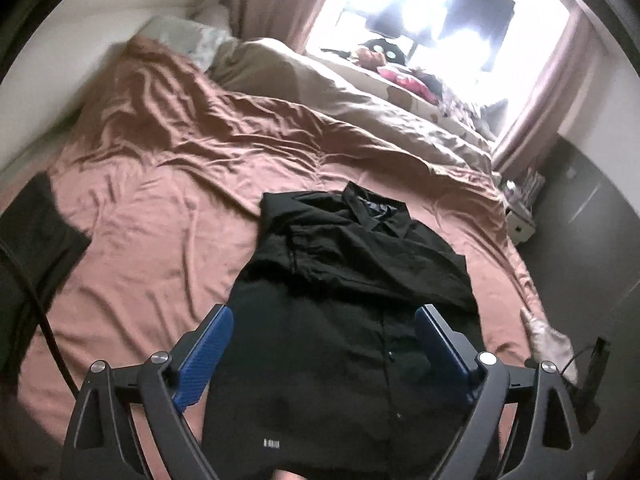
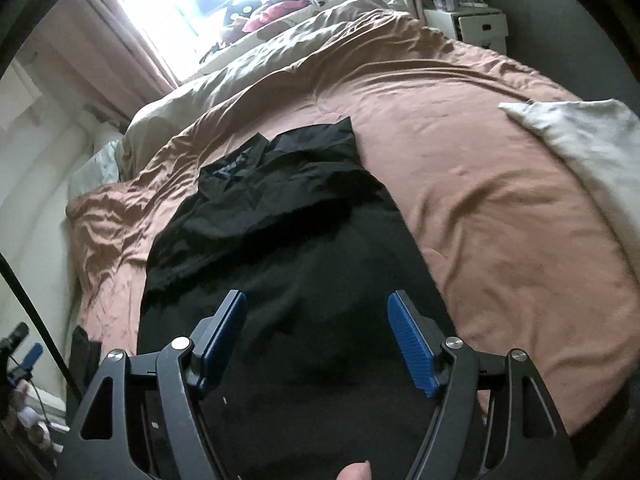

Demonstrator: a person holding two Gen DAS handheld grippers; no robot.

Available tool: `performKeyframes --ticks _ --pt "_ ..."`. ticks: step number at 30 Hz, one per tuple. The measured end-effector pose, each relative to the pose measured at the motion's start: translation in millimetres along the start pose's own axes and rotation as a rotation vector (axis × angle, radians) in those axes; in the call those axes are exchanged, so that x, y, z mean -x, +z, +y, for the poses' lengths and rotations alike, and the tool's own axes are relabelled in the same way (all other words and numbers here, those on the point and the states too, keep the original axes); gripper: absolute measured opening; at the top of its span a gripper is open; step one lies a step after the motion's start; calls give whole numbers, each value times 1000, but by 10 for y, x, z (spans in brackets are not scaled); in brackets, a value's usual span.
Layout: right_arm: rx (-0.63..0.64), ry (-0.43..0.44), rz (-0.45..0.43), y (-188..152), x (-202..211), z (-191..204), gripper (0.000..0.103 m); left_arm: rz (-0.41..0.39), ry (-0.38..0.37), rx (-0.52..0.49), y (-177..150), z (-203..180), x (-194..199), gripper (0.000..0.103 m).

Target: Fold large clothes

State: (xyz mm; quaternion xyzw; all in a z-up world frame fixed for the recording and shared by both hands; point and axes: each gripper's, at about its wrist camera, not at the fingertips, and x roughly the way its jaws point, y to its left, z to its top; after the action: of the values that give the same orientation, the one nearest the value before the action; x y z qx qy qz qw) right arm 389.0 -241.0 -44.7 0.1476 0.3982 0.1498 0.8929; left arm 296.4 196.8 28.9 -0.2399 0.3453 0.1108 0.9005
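Observation:
A black collared shirt [image 1: 352, 280] lies on the brown bedspread [image 1: 160, 208], collar at the far end and sleeves folded in over the body. My left gripper [image 1: 324, 316] is open and empty, held above the shirt's lower part. The shirt also shows in the right wrist view [image 2: 280, 248]. My right gripper [image 2: 316, 304] is open and empty, above the shirt's lower part near its right edge. The bedspread shows to the right of the shirt in the right wrist view [image 2: 500, 208].
A beige duvet [image 1: 360, 92] is bunched at the far side under a bright window [image 1: 440, 12]. A dark cloth [image 1: 36, 224] lies at the bed's left edge. A white cloth [image 2: 580, 136] lies at the right. A white nightstand [image 2: 476, 28] stands beyond the bed.

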Motion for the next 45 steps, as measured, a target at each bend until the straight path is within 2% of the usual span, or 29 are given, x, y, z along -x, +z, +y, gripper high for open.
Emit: performKeyframes --ticks 3,4,8,12,18,23,27,30,33,36,38,41,45 --pt "18 -23 -20 -124 243 12 78 -38 -17 38 -90 90 275 97" --pt "21 -34 -26 -159 308 16 79 -54 -17 56 -131 122 393 103" --pt "18 -49 -64 -312 605 4 84 -98 -6 82 -327 186 730 103" --pt "-3 -35 -125 -472 899 -29 84 -115 11 53 -507 177 998 103" --pt "10 21 -229 -802 1261 -172 84 -161 18 -46 -901 132 1285 103" --pt "120 4 -225 -1121 1359 -254 84 -115 44 -182 -1249 51 1352 103" --pt "120 20 -209 -1305 1398 -414 85 -106 17 -142 -1468 157 1383 103" --pt "118 0 -205 -1415 1416 -548 85 -110 19 -105 -1608 278 1367 103" --pt "118 -21 -214 -1535 1439 -660 85 -126 28 -115 -1748 323 1358 103" --pt "119 -23 -208 -1666 1432 -757 85 -146 58 -173 -1907 349 1334 103" --pt "122 -16 -203 -1749 1412 -846 85 -165 94 -193 -1998 390 1310 103" --pt "115 -49 -181 -1786 1359 -949 85 -179 162 -215 -2119 484 1209 103" --pt "123 -40 -159 -1845 1321 -1018 85 -167 158 -206 -2212 647 1067 103"
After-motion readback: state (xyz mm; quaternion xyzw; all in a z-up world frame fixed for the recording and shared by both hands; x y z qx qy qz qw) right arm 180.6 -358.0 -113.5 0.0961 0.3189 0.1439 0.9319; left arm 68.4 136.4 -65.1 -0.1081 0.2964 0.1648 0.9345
